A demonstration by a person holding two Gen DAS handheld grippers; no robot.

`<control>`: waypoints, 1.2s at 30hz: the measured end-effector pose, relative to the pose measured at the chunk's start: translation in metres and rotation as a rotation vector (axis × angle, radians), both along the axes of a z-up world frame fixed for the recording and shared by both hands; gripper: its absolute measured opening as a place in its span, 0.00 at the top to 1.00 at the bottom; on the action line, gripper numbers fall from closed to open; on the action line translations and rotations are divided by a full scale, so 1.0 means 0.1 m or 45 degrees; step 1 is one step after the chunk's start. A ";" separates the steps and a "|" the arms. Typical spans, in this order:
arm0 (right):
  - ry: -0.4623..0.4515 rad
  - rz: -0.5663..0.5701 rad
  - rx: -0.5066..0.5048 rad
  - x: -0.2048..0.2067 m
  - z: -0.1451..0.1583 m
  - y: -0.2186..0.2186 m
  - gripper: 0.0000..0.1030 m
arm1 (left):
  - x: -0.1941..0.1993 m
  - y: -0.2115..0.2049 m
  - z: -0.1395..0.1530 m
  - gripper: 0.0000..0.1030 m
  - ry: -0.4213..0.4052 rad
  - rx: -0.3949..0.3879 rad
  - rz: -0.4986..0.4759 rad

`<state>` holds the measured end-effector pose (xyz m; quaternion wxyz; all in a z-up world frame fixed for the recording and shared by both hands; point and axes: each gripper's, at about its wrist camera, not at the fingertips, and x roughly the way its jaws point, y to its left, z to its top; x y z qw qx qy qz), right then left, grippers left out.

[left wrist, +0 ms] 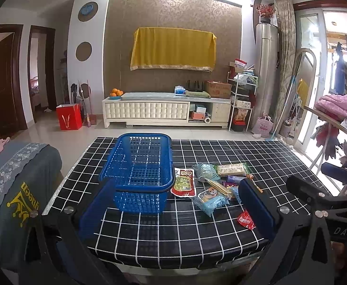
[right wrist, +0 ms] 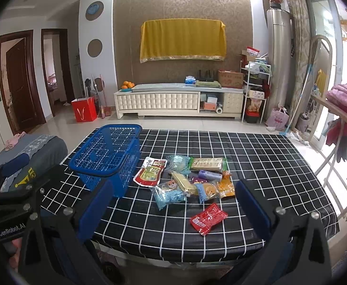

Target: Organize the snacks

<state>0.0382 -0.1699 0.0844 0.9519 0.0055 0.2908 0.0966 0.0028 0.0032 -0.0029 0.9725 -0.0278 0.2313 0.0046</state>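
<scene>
A chair stands at the left. On the table sits an empty blue basket. Just right of it lies a pile of snacks. A red pack lies apart, nearer. The left gripper and right gripper both hang low, jaws spread wide, holding nothing.

Both wrist views face across the table, sharing basket and snacks.

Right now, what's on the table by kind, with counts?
Blue basket: 1, with nothing in it
Snack packets in the pile: about 10, overlapping
Red packet lying apart: 1
Total: about 12
</scene>
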 end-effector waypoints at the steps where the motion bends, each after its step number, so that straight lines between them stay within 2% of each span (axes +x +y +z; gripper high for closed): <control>1: 0.001 0.001 -0.002 0.00 0.01 0.00 0.00 | 0.00 0.00 0.00 0.00 0.003 -0.002 -0.002; 36: 0.017 0.012 0.002 0.00 -0.01 0.02 0.00 | -0.03 0.03 0.02 0.00 0.012 -0.010 -0.002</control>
